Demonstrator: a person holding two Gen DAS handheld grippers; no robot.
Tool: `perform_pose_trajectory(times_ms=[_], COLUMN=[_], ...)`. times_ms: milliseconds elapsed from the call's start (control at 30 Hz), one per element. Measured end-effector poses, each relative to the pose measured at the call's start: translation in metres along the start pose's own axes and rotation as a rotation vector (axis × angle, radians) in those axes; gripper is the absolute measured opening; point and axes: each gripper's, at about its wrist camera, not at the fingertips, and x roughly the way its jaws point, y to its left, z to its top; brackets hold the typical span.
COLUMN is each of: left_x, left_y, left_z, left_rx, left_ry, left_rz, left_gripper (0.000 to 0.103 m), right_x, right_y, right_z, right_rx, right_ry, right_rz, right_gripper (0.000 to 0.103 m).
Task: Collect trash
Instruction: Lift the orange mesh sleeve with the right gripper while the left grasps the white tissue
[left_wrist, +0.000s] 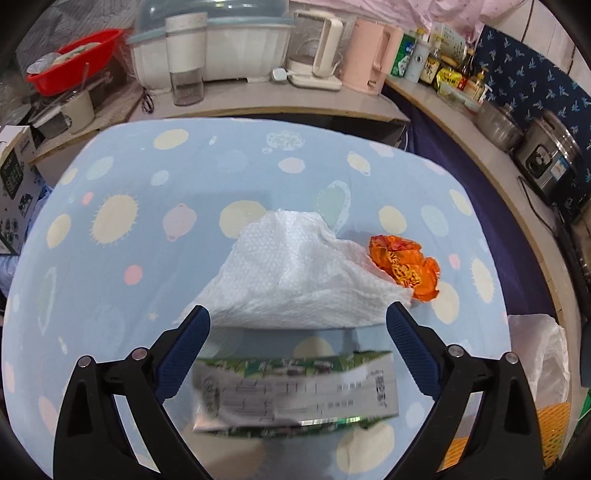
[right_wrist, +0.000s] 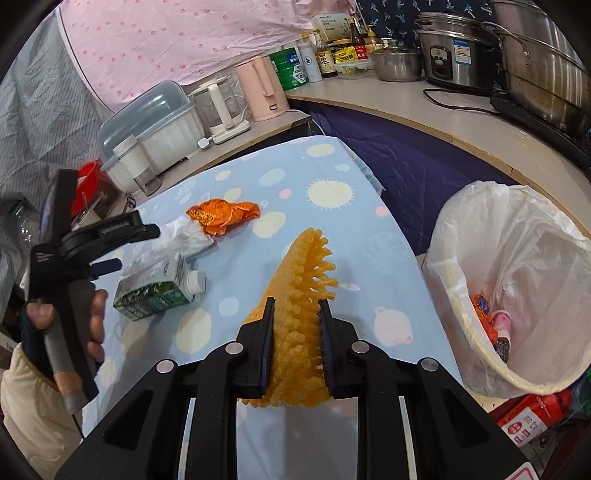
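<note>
Right tongs: closed on the yellow foam net, pads pressing both its sides; the net is lifted clear of the bench.
Left tongs: jaws wide, gripping nothing; they hang over the carton, which lies between the fingers but is not touched by them.
Carton: on its side on the bench, cap end toward the right tongs, directly below the left tongs.
Tissue: white, crumpled, just beyond the left tongs' tips, touching the carton's far side.
Wrapper: orange, crumpled, beyond the tissue and against its far edge.
Bin: lined with a white bag, off the bench edge to the right of the right tongs; it holds a few small items at the bottom, among them an orange wrapper and a small pink-topped piece.
Progress: judged partly done; some trash is binned, the net is in hand but not yet dropped, and carton, tissue and wrapper remain on the bench.
</note>
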Motion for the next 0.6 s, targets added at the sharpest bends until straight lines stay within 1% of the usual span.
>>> perform_pose_trajectory(times_ms=[133,233,300,367,400,500,567,600], left_x=[0.024,0.034,0.039,0.045,0.047,0.045,0.044,0.043], left_y=[-0.003,-0.005,-0.006,-0.006,-0.005,-0.005,-0.004,-0.004], left_z=[0.004,0.006,0.007,0.007,0.006,0.003,0.0,-0.001], left_rx=[0.012,0.021,0.028,0.029,0.025,0.031,0.038,0.041], left_ry=[0.055,0.072,0.083,0.113,0.124,0.108,0.107,0.11], left_rz=[0.003,-0.002,-0.007,-0.019,-0.02,-0.005,-0.005,-0.014], left_gripper=[0.092,0.091,0.085,0.067,0.064,0.051,0.025,0.018], right_x=[0.011,0.019,0.023,0.026,0.027,0.028,0.027,0.026], right_y=[-0.001,-0.001,-0.002,-0.002,-0.002,-0.003,-0.005,-0.006], right_z=[0.012,0.02,0.024,0.027,0.027,0.03,0.03,0.03], right_rx=[0.011,0.021,0.025,0.028,0.03,0.033,0.04,0.044], right_ry=[-0.004,-0.007,-0.008,-0.01,-0.011,-0.016,-0.018,-0.019], right_rz=[0.0,0.003,0.005,0.007,0.007,0.008,0.008,0.008], right_gripper=[0.021,0.021,0.021,0.021,0.021,0.021,0.021,0.021])
